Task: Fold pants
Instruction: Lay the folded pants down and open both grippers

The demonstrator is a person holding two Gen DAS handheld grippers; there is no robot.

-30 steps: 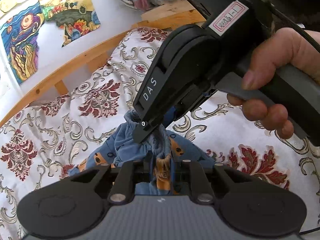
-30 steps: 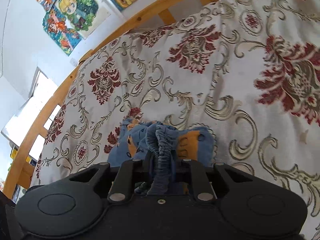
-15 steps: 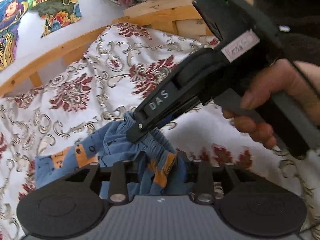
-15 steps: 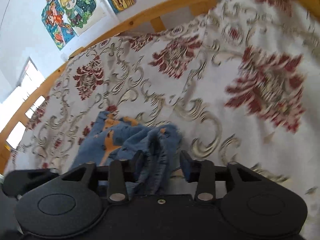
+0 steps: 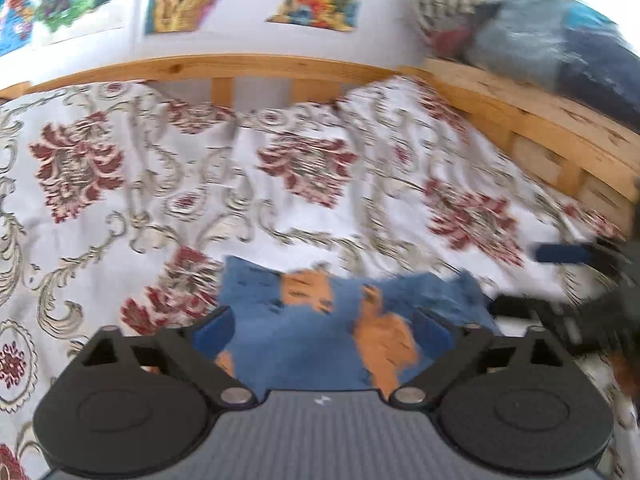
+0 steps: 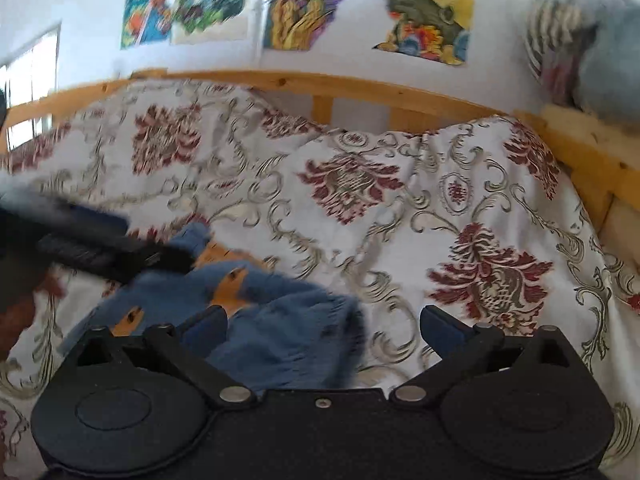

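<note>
I see a bed with a cream bedspread (image 5: 280, 216) patterned in dark red florals and grey-gold scrolls, framed by a pine rail (image 5: 240, 66) against a white wall hung with bright cartoon posters (image 6: 424, 12), and a heap of striped and blue bedding (image 5: 520, 24) on the wooden ledge at the right. The small blue pants (image 5: 304, 332) with orange patches lie rumpled on the bedspread just ahead of both tools. My left gripper (image 5: 324, 328) and right gripper (image 6: 324, 328) are both opening wide, the cloth lying loose between the jaws with neither pinching it.
</note>
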